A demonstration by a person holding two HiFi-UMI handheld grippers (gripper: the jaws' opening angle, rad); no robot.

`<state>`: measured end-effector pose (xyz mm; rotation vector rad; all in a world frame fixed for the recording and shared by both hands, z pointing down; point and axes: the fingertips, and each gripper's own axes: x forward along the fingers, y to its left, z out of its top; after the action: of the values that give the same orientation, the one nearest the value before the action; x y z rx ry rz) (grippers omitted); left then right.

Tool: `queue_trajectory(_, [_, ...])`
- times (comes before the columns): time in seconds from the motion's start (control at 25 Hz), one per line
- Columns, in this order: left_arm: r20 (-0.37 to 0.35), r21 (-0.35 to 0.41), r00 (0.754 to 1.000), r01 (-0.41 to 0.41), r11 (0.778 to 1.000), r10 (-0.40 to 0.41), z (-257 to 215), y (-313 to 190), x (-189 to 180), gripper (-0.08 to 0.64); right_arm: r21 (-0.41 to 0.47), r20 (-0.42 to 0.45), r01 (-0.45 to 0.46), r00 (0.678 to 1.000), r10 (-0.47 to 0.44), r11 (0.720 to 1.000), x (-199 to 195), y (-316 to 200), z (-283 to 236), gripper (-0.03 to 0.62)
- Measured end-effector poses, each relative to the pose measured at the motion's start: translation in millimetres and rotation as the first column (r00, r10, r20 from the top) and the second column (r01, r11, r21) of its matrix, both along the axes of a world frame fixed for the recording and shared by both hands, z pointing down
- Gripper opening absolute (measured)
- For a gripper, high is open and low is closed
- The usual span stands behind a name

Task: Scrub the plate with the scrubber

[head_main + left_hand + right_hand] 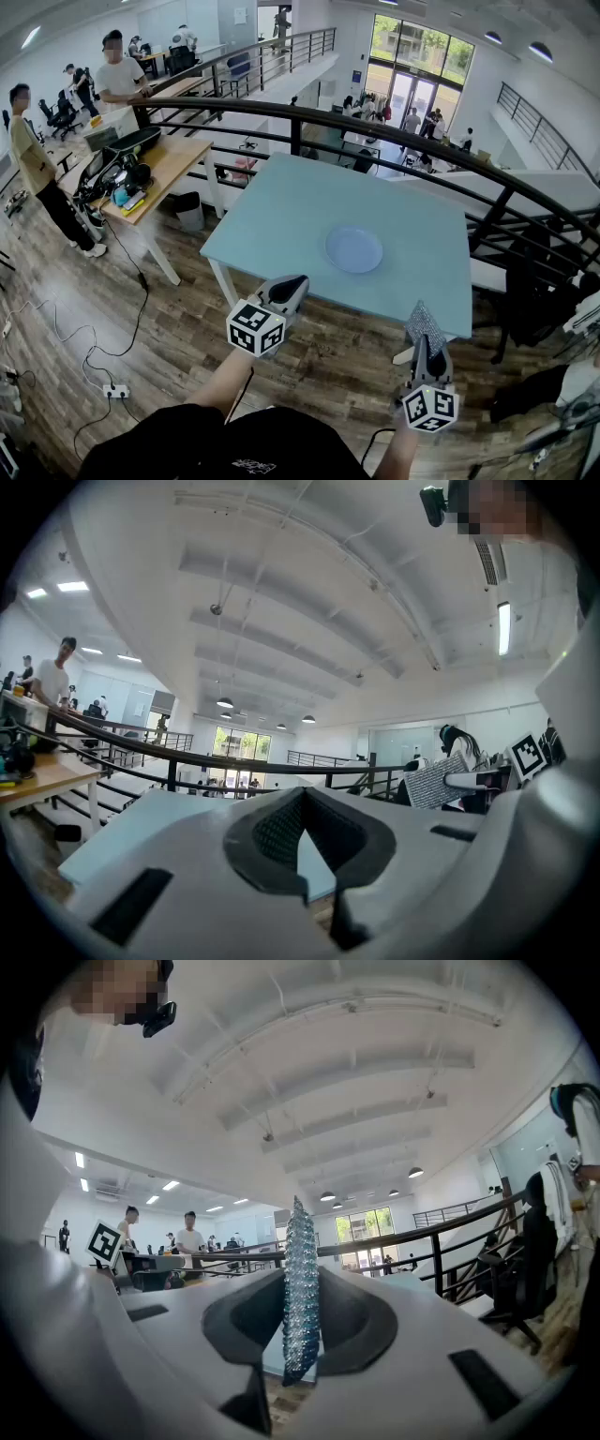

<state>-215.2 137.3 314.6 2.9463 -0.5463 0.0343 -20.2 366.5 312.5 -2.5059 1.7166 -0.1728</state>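
A pale blue plate [353, 249] lies flat on the light blue table [281, 216], right of its middle. My right gripper [427, 349] hangs below the table's near edge, shut on a glittery silver-blue scrubber [425, 327] that stands edge-on between its jaws [300, 1288]. My left gripper [292, 287] is shut with nothing in it, just short of the table's near edge and left of the plate. In the left gripper view the jaws meet at the tips [302, 829], and the scrubber [435, 782] shows at the right.
A dark curved railing [375, 141] runs behind and to the right of the table. A wooden desk [164, 164] with equipment stands at the left, with people beside it. Cables and a power strip [116, 391] lie on the wooden floor.
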Motion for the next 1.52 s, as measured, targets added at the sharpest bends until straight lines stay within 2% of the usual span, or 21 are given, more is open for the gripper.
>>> queue_trajectory(0.32, [-0.004, 0.023, 1.0, 0.002, 1.0, -0.002, -5, 4, 15, 0.008, -0.005, -0.011, 0.031, 0.999, -0.031, 1.0, 9, -6, -1, 0.081])
queue_trajectory(0.52, [-0.006, 0.025, 1.0, 0.024, 0.999, -0.024, -6, 8, 20, 0.008, 0.013, 0.021, 0.062, 0.998, -0.062, 0.998, 16, -5, 2, 0.084])
queue_trajectory(0.8, [0.018, 0.009, 0.998, 0.052, 0.999, -0.052, 6, 28, 38, 0.008, 0.024, 0.052, 0.101, 0.993, -0.102, 0.995, 35, 11, 11, 0.084])
queue_trajectory(1.12, [0.024, -0.026, 0.997, 0.076, 0.997, -0.076, 21, 56, 37, 0.008, 0.008, 0.074, 0.158, 0.985, -0.159, 0.987, 40, 26, 22, 0.086])
queue_trajectory(1.52, [0.059, -0.018, 0.996, 0.068, 0.998, -0.066, 34, 46, 52, 0.008, -0.005, 0.091, 0.193, 0.977, -0.191, 0.981, 48, 8, 34, 0.086])
